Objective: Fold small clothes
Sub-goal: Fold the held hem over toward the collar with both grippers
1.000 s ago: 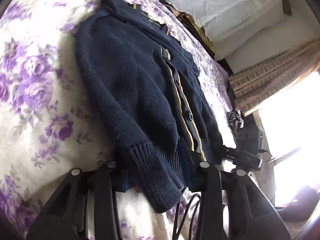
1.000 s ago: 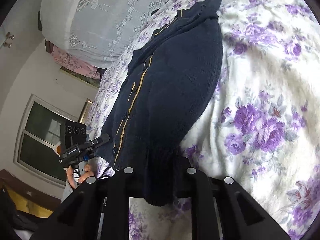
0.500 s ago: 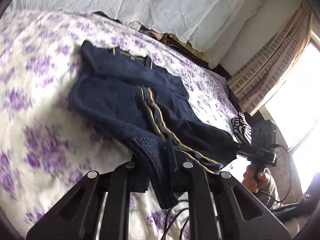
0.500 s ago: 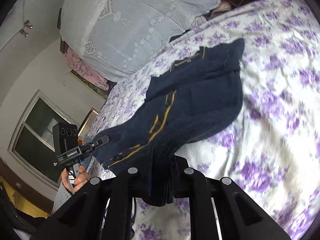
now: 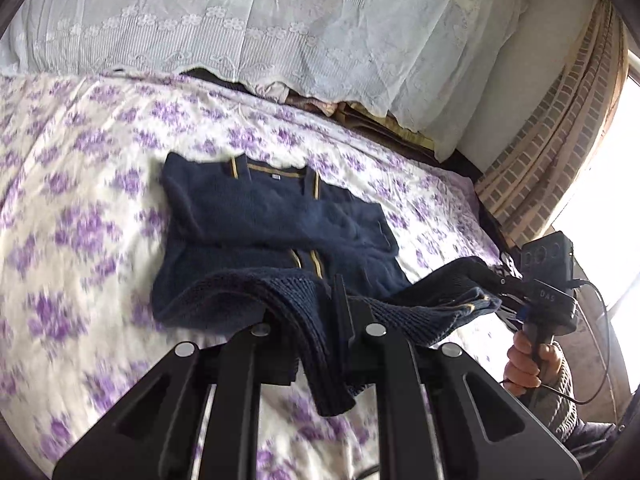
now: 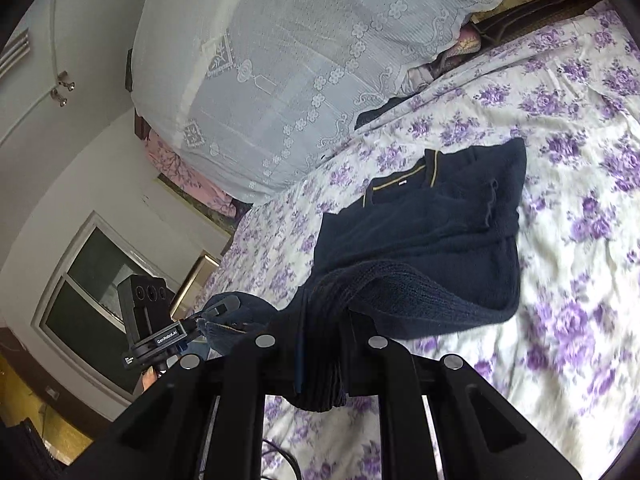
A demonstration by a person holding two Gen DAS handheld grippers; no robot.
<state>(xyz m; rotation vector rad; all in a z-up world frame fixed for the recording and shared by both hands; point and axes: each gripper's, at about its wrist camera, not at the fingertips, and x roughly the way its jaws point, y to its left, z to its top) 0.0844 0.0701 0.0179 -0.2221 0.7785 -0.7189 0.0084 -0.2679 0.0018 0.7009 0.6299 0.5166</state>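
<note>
Knitwear fills the middle of both views: a navy cardigan [image 5: 276,224] with mustard trim lies on a bed [image 5: 80,208] covered in a white sheet with purple flowers. Its collar end rests flat on the sheet, toward the lace-covered pillows [image 5: 280,20] at the head of the bed. The ribbed hem end is raised off the sheet and hangs stretched between the two tools.

The left tool [image 5: 316,344] has its fingers pressed together on one corner of the ribbed hem, and a fold of knit droops down between and below them. The right tool [image 6: 320,354] is likewise pinched on the other hem corner, with bunched fabric hanging under its fingers.

In the left wrist view, the right tool appears at the right edge, gripped by a hand [image 5: 528,364] in a knitted sleeve, the hem running to it. In the right wrist view, the left tool shows at the lower left with the hem in its tip, before a dark window [image 6: 92,292].
</note>
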